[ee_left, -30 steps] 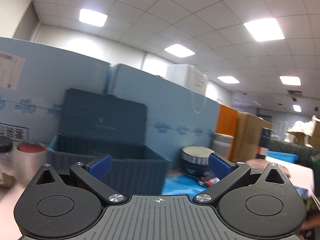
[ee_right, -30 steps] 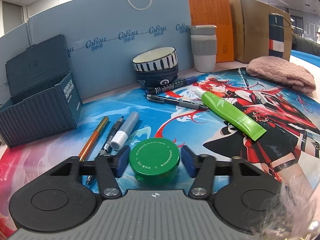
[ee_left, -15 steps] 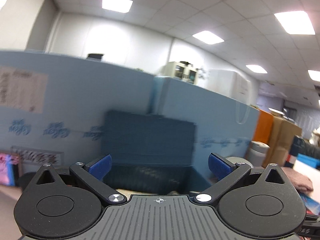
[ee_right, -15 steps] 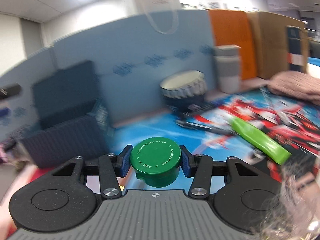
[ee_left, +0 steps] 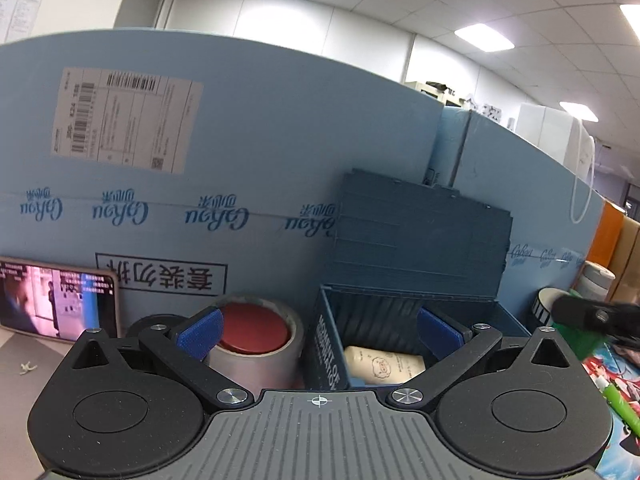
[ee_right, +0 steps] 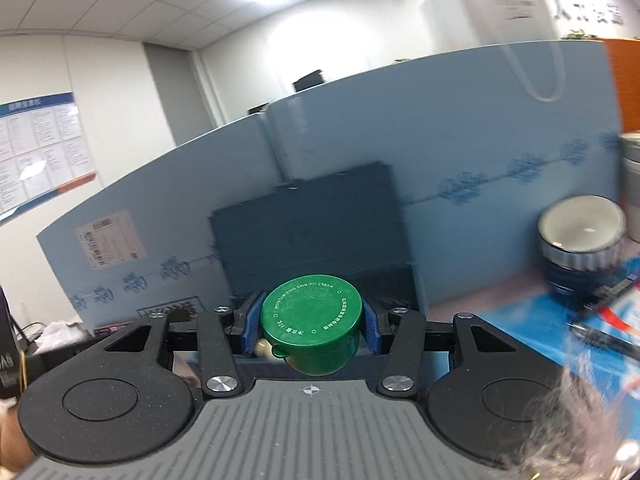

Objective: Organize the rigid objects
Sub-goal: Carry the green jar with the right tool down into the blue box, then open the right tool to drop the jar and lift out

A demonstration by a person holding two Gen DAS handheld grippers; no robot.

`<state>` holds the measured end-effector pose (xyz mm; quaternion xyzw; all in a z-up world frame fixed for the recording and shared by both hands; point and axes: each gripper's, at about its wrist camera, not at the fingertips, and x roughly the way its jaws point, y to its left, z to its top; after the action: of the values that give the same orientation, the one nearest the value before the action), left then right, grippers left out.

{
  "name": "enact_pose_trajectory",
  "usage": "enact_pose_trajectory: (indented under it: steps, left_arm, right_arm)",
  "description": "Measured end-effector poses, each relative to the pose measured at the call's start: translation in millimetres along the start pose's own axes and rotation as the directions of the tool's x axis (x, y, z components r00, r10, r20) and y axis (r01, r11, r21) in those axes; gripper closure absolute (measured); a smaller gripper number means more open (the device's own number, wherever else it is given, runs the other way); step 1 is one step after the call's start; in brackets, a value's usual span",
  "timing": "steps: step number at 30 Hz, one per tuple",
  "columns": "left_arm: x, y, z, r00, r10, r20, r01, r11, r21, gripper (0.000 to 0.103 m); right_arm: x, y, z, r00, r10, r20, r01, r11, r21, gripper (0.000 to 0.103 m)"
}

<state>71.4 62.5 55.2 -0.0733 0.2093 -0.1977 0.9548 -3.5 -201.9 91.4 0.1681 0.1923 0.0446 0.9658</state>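
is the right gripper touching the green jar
Touching. The right wrist view shows the right gripper closed on the green jar, with both blue pads pressed flat against its lid's sides and no gap on either side.

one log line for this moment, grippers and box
right gripper: shut on green cream jar | left gripper: open, holds nothing | dark blue box: lid up, beige tube inside

Open bin (ee_left: 332, 364) top, seemingly unobstructed.
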Motion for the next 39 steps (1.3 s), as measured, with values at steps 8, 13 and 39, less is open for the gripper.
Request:
enact_pose_trajectory:
  steps: [8, 13, 39]
  left_arm:
    - [-3.2, 7.5, 3.8, 1.000, -0.014, 0.007, 0.014, 0.999, -0.033, 0.000]
    - [-4.8, 9.1, 4.6, 1.000, -0.024, 0.014, 0.024, 0.998, -0.051, 0.000]
    - [-8.3, 7.8, 5.5, 0.998, -0.054, 0.024, 0.055, 0.996, -0.070, 0.000]
  right_arm:
    - [68.3, 21.6, 5.8, 0.993, -0.071, -0.097, 0.068, 0.997, -0.032, 0.057]
    - [104.9, 22.9, -0.8, 0.977, -0.139, -0.163, 0.128, 0.989, -0.075, 0.057]
    - [168.3, 23.7, -29.2, 0.937, -0.189, -0.293, 0.161, 0.980, -0.118, 0.057]
